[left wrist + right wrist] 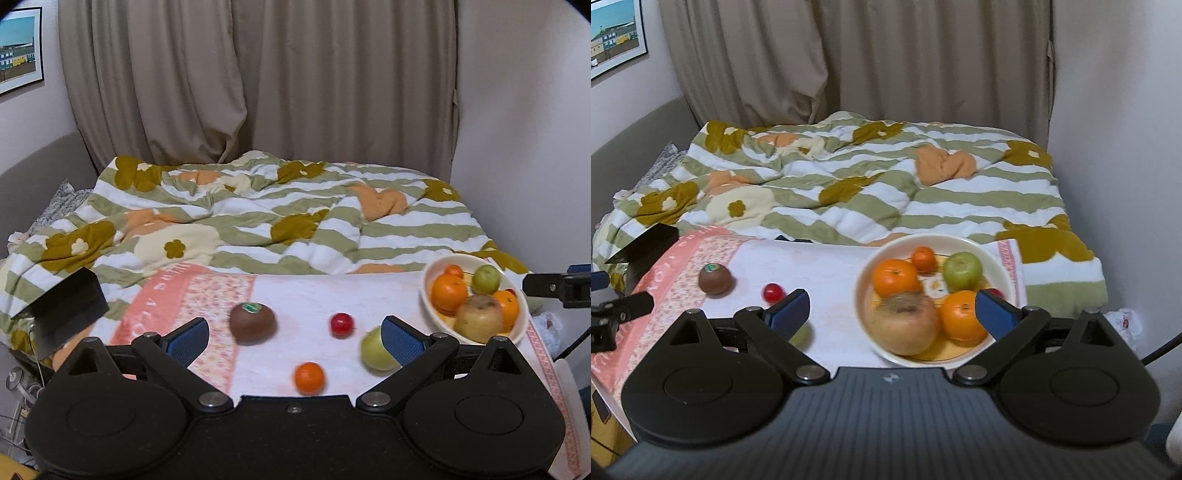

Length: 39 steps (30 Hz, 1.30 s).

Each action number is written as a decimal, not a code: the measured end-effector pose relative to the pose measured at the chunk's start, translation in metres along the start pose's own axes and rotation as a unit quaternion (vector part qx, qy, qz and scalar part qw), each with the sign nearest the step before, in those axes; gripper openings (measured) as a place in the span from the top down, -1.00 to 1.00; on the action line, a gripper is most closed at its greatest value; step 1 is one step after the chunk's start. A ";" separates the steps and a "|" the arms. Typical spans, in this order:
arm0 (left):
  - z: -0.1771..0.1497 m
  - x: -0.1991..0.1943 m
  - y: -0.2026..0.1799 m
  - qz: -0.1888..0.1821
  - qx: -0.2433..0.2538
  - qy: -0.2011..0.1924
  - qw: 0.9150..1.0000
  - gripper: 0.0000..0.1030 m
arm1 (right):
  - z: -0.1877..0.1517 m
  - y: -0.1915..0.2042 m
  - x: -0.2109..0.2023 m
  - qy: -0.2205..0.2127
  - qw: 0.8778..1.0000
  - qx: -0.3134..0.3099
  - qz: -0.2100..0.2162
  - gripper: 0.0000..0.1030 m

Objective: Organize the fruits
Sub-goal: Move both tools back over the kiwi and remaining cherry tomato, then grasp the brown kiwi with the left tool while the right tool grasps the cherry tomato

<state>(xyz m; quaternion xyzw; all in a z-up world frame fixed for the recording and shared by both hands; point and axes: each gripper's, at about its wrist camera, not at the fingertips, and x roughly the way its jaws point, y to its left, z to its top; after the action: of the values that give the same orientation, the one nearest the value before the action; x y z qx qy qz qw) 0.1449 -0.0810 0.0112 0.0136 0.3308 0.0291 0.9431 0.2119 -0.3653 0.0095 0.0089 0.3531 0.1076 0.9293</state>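
Left gripper [293, 339] spread wide, holding nothing, above four loose fruits on the towel-covered counter [280, 291]: brown kiwi [252, 323] at 10 o'clock, red cherry [341, 325] at 1 o'clock, small orange [309, 377] nearest, at 6 o'clock, green apple [375, 353] at 3 o'clock, partly hidden behind the right-hand finger. Right gripper [892, 314] likewise spread wide and empty, over the white bowl [864, 280], filled with oranges, a green apple and a brownish apple. Striped floral blanket [886, 184] at 12 o'clock.

Left gripper [293, 338] and right gripper [892, 312] — jaws spread wide, empty.
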 end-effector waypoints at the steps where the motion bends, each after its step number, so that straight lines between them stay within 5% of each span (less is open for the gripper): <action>1: 0.002 0.001 0.008 -0.003 0.002 0.000 1.000 -0.97 | 0.000 0.008 -0.001 0.000 1.000 0.000 -0.002 -1.00; 18: 0.025 0.080 0.104 -0.088 0.069 0.036 0.993 -0.97 | 0.014 0.124 0.054 0.015 0.999 0.007 -0.051 -1.00; 39: 0.008 0.201 0.101 -0.157 0.092 0.131 0.974 -0.89 | 0.010 0.151 0.179 0.108 0.993 -0.033 -0.040 -0.97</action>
<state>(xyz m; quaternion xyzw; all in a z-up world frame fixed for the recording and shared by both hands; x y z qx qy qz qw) 0.3021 0.0328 -0.1032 0.0446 0.4506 -0.1487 0.8791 0.3189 -0.1803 -0.0860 -0.0479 0.4476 0.0822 0.8891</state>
